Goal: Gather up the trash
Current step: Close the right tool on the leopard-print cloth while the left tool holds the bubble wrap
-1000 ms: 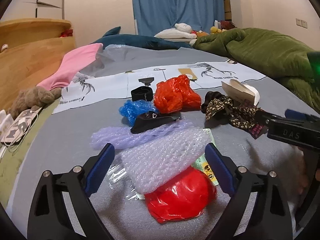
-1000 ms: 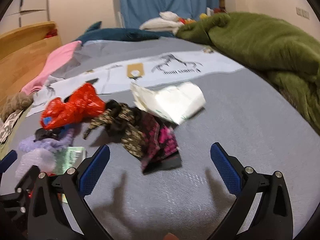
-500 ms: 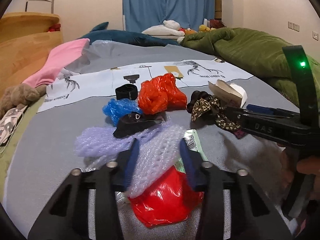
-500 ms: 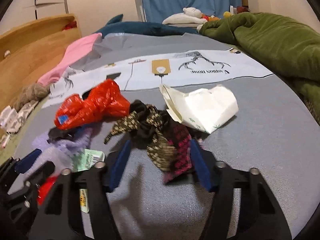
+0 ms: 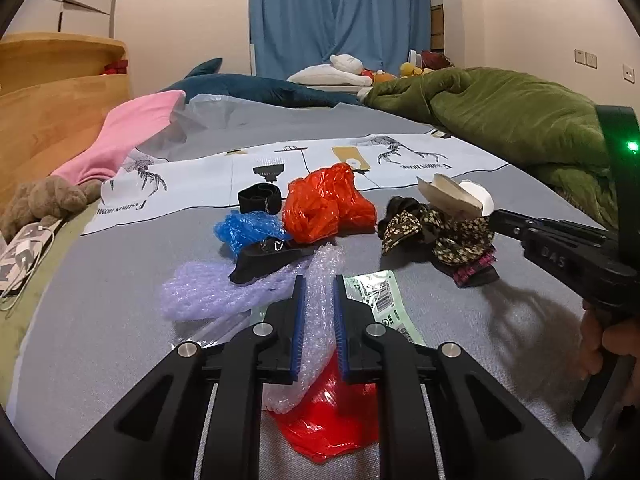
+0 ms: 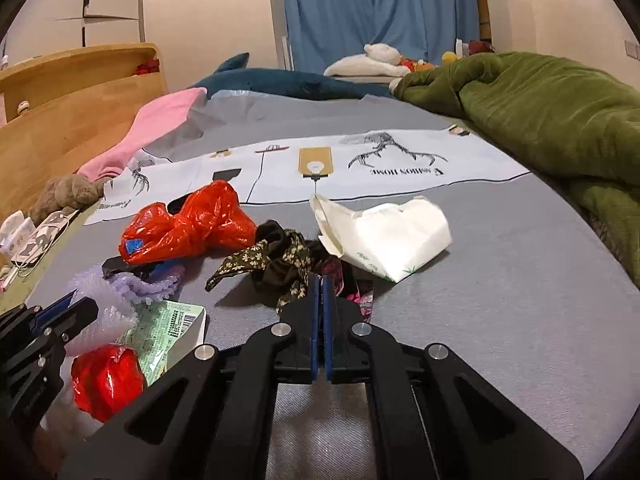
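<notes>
Trash lies heaped on my grey bedspread (image 5: pixel 100 264). My left gripper (image 5: pixel 318 312) pinches the bubble wrap (image 5: pixel 320 280) so it lifts cleanly off the red bag (image 5: pixel 332 420). My right gripper (image 6: pixel 320 304) is pressed together, seemingly nipping the patterned cloth (image 6: pixel 280 260). Printed sheet (image 6: pixel 400 160) reads "FASHION HOME".

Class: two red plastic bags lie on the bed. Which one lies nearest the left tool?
The red bag directly under the left tool, beneath the bubble wrap it grips. The other, orange-red bag lies farther off, beside the blue bag.
</notes>
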Demonstrator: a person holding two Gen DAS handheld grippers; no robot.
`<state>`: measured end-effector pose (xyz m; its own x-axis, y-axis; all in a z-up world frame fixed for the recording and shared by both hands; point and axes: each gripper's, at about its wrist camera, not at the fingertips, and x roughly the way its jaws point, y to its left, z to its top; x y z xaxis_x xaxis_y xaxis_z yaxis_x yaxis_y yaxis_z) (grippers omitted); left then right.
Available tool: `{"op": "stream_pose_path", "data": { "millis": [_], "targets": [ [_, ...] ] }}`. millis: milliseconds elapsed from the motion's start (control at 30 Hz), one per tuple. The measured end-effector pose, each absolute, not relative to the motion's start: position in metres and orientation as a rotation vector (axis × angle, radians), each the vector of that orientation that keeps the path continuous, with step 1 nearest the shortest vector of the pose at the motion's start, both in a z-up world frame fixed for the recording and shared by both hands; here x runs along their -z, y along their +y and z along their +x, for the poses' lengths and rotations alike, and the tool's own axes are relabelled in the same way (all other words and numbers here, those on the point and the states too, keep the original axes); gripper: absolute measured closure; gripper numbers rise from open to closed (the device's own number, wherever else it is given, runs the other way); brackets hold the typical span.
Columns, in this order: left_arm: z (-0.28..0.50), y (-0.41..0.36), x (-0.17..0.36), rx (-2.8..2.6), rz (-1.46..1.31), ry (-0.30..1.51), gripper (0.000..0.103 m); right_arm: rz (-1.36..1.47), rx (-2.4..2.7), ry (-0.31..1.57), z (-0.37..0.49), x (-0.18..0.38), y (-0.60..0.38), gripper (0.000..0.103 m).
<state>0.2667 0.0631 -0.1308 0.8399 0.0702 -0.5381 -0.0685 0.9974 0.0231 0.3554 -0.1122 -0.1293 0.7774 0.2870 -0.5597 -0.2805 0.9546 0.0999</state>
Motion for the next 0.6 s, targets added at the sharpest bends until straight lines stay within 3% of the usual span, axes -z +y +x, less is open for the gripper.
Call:
{"op": "stream_pose_path", "data": {
  "millis": [333, 400, 467, 600],
  "targets": [
    [0.2656, 0.0644, 0.128, -0.081, 0.005, 0.555, 0.09, -0.007, -0.314, 0.556, 0.3476, 0.1178, -0.1127, 0.099],
    [0.2677, 0.0663, 0.1309, -0.082, 0.002, 0.569, 0.09, -0.022, -0.298, 0.57, 0.3505, 0.1202, -0.1117, 0.089],
    [0.2692, 0.0662, 0.1321, -0.079, 0.005, 0.577, 0.09, -0.025, -0.283, 0.571, 0.3515, 0.122, -0.1117, 0.049],
    [0.2702, 0.0663, 0.1326, -0.083, 0.008, 0.581, 0.089, -0.007, -0.323, 0.559, 0.3524, 0.1214, -0.1087, 0.047]
  ]
}}
